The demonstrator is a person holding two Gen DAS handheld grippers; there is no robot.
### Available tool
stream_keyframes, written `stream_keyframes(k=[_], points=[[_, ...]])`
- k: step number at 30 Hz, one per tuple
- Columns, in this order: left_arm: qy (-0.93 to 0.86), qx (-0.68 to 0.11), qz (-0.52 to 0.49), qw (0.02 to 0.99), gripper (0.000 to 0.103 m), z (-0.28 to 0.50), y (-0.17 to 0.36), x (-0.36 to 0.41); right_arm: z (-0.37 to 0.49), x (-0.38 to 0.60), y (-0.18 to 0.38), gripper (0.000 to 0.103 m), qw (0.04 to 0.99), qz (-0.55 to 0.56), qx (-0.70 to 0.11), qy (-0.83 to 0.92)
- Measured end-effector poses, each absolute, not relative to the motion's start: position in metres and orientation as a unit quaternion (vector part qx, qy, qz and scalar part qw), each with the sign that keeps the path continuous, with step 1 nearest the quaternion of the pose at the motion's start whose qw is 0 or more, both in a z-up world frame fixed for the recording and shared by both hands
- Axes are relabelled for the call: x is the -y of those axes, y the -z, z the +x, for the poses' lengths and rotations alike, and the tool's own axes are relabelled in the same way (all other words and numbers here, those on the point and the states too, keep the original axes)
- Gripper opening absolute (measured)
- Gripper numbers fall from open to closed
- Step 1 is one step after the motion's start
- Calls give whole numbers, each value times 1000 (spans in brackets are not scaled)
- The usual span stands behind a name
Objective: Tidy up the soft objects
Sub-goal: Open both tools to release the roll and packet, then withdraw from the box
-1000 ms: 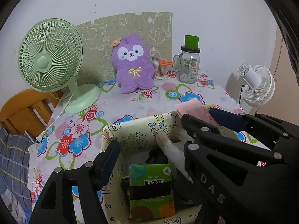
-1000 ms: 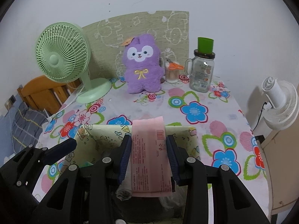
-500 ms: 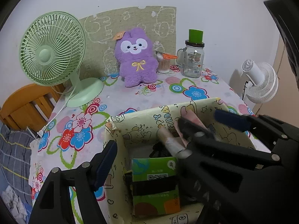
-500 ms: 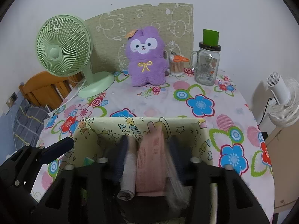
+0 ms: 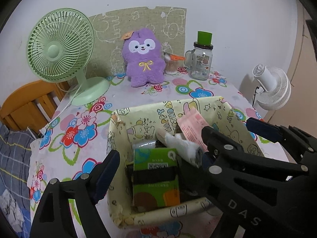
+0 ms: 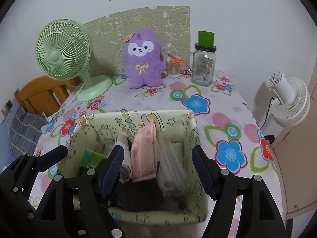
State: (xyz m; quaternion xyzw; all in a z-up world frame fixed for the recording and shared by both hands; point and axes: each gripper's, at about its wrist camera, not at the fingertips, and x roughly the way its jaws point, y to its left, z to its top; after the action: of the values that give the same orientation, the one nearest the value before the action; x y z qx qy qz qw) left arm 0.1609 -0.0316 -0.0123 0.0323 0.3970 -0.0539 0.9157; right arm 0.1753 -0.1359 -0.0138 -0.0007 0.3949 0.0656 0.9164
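Flower-printed tablecloth [image 6: 221, 107] carries a pale yellow cartoon-print fabric bin [image 6: 178, 123]. Inside it, a pink printed soft packet [image 6: 143, 154] leans upright, released between the right gripper [image 6: 158, 170], whose jaws have just been opening. The left gripper [image 5: 178, 146] likewise spreads, empty, over the bin.

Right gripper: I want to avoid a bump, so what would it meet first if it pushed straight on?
Probably the pink packet standing in the bin, right between the open jaws of the right gripper, which have just been opening. Depth is hard to judge; the clear bag beside it is about as close.
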Motion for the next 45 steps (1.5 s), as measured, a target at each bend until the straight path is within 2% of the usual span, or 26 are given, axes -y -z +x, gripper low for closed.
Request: stream_keyframes(k=[25, 37, 41, 45], points=[[50, -382, 25, 923, 97, 107, -1, 25, 113, 146, -7, 76, 926, 0, -372, -59], [39, -365, 27, 930, 98, 81, -15, 19, 83, 154, -23, 77, 933, -1, -354, -61], [32, -357, 24, 933, 100, 72, -20, 16, 70, 155, -30, 84, 938, -4, -342, -60], [30, -344, 25, 938, 103, 59, -28, 13, 60, 158, -37, 85, 941, -4, -331, -62]])
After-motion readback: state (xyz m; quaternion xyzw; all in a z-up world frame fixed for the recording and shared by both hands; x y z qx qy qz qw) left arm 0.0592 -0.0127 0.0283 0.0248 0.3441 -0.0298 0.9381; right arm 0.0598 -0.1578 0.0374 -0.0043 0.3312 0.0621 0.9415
